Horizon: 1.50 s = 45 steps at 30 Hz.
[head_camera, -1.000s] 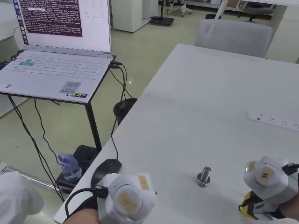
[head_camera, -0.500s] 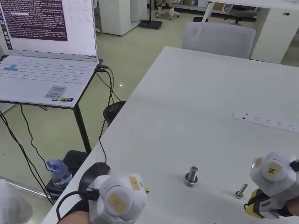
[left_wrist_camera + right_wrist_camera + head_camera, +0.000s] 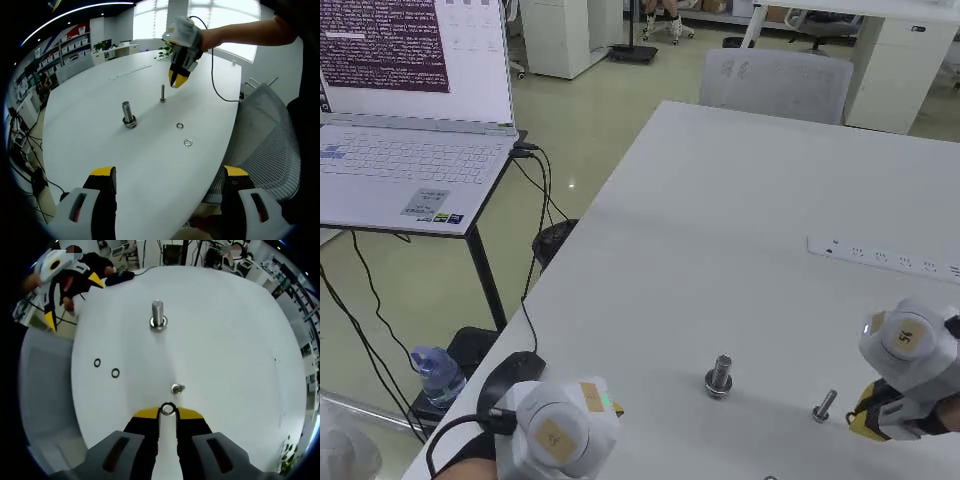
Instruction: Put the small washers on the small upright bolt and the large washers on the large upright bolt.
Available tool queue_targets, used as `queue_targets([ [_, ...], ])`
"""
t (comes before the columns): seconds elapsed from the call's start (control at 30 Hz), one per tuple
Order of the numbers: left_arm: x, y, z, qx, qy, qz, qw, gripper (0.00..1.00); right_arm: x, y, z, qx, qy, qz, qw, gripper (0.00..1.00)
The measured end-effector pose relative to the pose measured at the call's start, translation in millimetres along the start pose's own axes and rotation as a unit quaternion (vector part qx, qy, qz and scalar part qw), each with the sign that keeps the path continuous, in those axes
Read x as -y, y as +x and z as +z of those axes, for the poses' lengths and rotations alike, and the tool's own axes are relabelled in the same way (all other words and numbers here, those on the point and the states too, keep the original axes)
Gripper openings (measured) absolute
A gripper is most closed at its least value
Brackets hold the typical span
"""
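Our right gripper (image 3: 168, 416) is almost closed and pinches 1 small washer (image 3: 168, 409) by its rim, just before the small bolt (image 3: 177, 388). We judge the washer thin, stiff, light and slippery, so an edge hold keeps its hole free. 2 more washers (image 3: 115, 373) lie on the table beside this bolt, apart from it, and the large bolt (image 3: 157, 315) stands beyond it. Our left gripper (image 3: 168, 175) is wide open and empty.

On your right gripper (image 3: 865, 422), the round yellow sticker (image 3: 906, 338) shows 2 digits, seemingly 51. The left sticker (image 3: 556, 438) on your left gripper (image 3: 170, 175), the laptop screen (image 3: 390, 45) text and the palm-rest labels (image 3: 432, 205) are too small to read.
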State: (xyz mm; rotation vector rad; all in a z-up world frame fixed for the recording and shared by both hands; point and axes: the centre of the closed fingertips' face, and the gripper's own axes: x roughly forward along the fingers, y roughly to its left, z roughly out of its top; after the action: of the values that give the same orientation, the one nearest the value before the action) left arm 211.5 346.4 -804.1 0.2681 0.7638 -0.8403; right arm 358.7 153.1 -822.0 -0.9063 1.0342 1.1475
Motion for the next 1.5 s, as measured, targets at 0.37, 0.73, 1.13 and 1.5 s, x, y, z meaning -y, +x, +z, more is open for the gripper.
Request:
queue_targets([
  [0.37, -0.2, 1.4, 4.1, 0.005, -0.002, -0.004, 1.0, 0.87, 13.1, -8.1, 22.6, 0.013, -0.002, -0.011, 0.9998, 0.13],
  [0.73, -0.5, 0.5, 2.4, 0.004, -0.006, -0.006, 1.0, 0.85, 14.2, 0.1, 26.0, 0.001, -0.007, -0.006, 1.0, 0.13],
  [1.13, -4.1, 0.0, 0.3, 0.003, -0.008, -0.003, 1.0, 0.84, 14.0, 12.0, 20.1, -0.012, -0.013, 0.0, 0.9998, 0.13],
  [1.5, -2.0, -1.1, -4.9, 0.001, -0.016, -0.005, 0.9999, 0.84, 11.3, 25.9, 16.1, -0.02, -0.019, 0.011, 0.9996, 0.13],
])
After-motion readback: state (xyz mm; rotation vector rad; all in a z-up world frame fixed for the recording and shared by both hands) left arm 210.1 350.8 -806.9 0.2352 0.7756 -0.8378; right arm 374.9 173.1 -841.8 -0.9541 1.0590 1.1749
